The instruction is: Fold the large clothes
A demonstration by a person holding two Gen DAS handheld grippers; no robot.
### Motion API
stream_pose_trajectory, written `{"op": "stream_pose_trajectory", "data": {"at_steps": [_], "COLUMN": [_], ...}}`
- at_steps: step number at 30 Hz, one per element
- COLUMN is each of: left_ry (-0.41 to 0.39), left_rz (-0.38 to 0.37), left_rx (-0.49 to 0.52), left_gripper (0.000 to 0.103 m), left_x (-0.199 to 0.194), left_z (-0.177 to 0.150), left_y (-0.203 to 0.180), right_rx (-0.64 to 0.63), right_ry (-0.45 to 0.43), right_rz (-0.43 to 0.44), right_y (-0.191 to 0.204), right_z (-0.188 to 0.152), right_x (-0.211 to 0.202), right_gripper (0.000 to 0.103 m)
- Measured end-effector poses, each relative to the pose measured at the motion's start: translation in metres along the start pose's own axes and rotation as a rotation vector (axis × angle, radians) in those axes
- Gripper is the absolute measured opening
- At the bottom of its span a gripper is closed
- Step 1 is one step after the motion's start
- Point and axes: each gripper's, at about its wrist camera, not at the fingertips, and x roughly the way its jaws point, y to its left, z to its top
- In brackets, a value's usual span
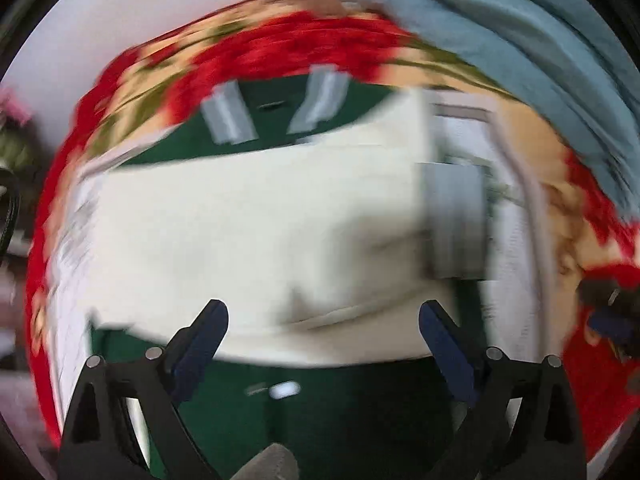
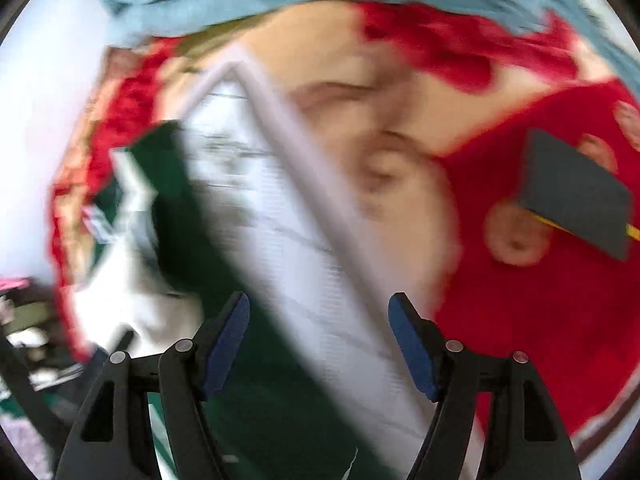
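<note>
Both my grippers, left (image 1: 322, 342) and right (image 2: 318, 344), wide open, empty, over blurred green-and-cream garment (image 1: 256, 216) on red floral blanket (image 2: 540, 320).

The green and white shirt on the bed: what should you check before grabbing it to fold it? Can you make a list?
1. Left gripper open: ok, fingers wide apart, nothing between them.
2. Right gripper open: ok, fingers apart and empty.
3. Shirt within view of both cameras: ok, its white part lies just ahead of the left fingers, its green part under the right ones.
4. Shirt lying flat: cannot tell, both pictures are blurred by motion.
5. Blue cloth off the shirt: ok, it lies further back on the red blanket.
6. Dark square thing out of the way: ok, it sits apart on the blanket.
</note>
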Motion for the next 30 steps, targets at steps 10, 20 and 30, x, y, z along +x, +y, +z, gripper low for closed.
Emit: {"op": "stream_pose_trajectory", "data": {"at_steps": [10,20,30], "left_ry": [0.077,0.146,0.169], "left_rz": [0.362,0.312,0.338], "left_rx": [-0.238,-0.094,-0.023], "left_gripper": [0.098,0.098,0.098], "left_x": [0.055,0.064,0.092], "left_z": [-0.010,-0.052,-0.070], "left_y": [0.165,0.104,0.076], "right_rx": [-0.249,-0.401,-0.348], "right_ry": [0.128,0.252,0.089], "right_rz": [0.104,-0.036,-0.261], "right_y": [0.124,0.111,0.066], "right_z": [0.035,-0.024,-0.023], "right_x": [0.107,0.074,0.067], "right_gripper": [0.012,0.042,0.000]}}
